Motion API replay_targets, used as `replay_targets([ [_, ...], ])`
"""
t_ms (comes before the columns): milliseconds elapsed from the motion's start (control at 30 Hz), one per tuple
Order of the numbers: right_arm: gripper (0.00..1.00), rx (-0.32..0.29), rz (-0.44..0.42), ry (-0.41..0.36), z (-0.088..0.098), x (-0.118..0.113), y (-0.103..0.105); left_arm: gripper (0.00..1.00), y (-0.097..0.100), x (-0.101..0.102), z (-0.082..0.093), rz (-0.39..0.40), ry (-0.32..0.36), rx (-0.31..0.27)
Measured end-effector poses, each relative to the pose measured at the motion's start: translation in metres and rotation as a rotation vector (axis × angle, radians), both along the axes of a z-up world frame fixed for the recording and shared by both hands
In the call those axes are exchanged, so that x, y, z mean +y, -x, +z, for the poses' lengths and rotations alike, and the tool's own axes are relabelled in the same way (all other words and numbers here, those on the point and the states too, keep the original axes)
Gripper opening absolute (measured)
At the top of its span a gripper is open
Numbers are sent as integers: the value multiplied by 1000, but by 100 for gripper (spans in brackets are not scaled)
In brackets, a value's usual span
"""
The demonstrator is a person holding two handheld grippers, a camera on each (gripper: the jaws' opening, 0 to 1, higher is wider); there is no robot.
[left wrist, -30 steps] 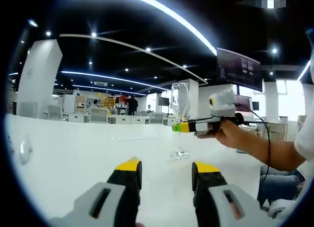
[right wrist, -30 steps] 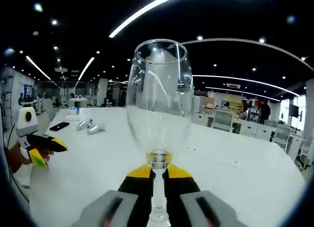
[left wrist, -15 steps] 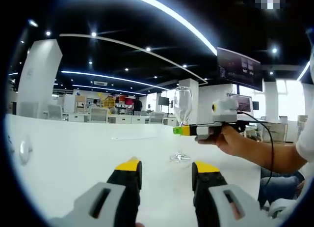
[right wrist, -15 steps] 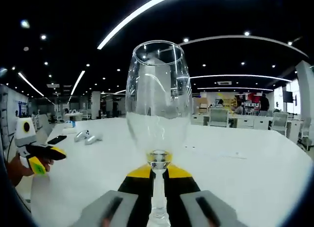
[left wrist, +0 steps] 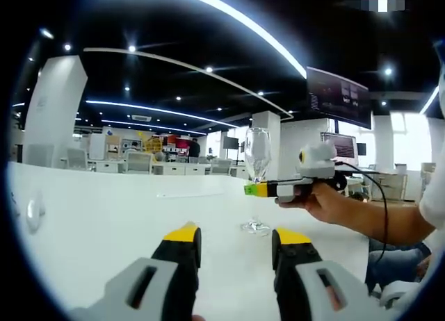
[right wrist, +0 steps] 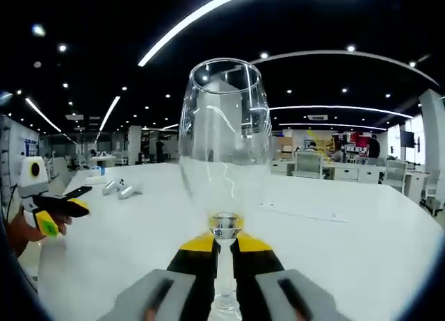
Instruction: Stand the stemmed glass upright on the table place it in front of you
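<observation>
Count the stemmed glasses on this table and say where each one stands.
1. The stemmed glass stands upright on the white table, its stem between the right hand-held gripper's jaws. Others may be out of view.

One stemmed glass (right wrist: 224, 147), centre frame. Two small pale items (right wrist: 122, 188) and one dark flat item (right wrist: 78, 192) at left on the white surface (right wrist: 348, 244).
</observation>
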State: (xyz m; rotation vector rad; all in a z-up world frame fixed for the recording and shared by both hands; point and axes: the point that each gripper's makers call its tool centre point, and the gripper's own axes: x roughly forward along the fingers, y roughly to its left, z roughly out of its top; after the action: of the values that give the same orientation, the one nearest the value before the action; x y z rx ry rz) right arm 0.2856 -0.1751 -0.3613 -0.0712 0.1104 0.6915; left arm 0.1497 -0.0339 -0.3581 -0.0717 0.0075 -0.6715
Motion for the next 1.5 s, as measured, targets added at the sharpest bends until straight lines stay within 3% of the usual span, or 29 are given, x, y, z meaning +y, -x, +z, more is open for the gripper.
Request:
replay_targets([
  [1367,13,-44,12,4,-4,-1,1,41,0,6,2,21,-3,-11],
  [1500,26,-24,1,-1,-7,-2,1,41,0,6,1,23,-3,-9],
])
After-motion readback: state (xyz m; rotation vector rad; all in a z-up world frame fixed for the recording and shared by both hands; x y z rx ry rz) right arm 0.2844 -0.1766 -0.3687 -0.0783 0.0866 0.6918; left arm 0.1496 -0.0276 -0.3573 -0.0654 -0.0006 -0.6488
